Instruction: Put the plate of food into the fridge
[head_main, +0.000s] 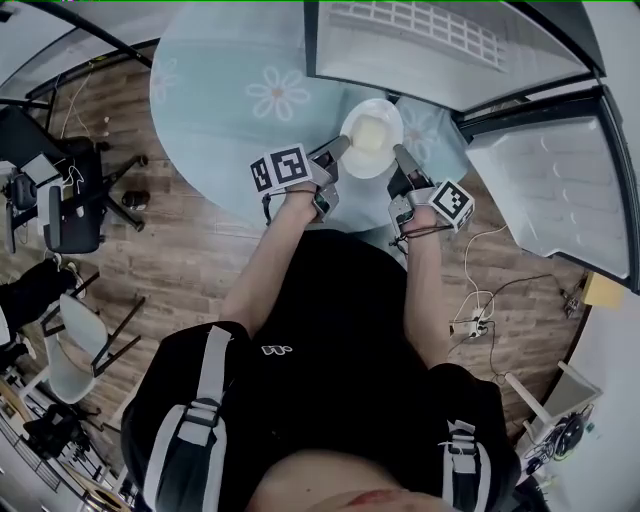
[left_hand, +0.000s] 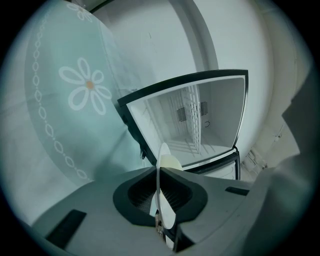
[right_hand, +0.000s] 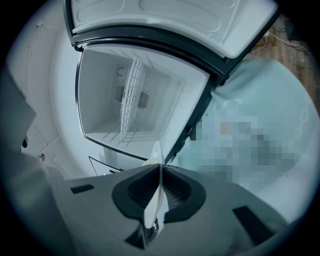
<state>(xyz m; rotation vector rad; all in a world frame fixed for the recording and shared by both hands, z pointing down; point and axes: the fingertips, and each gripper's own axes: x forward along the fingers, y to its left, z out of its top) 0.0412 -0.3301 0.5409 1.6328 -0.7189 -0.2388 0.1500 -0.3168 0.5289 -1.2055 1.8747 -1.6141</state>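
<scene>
A white plate with pale food on it is held off the table between both grippers. My left gripper is shut on its left rim, my right gripper on its right rim. In the left gripper view the plate shows edge-on between the shut jaws of the left gripper, with the open fridge ahead. The right gripper view shows the plate's rim clamped in the right gripper and the empty fridge compartment with a wire shelf beyond.
A round table with a pale blue flowered cloth lies under and left of the plate. The fridge stands ahead at the right with its door swung open. Chairs stand at the left; cables lie on the wooden floor.
</scene>
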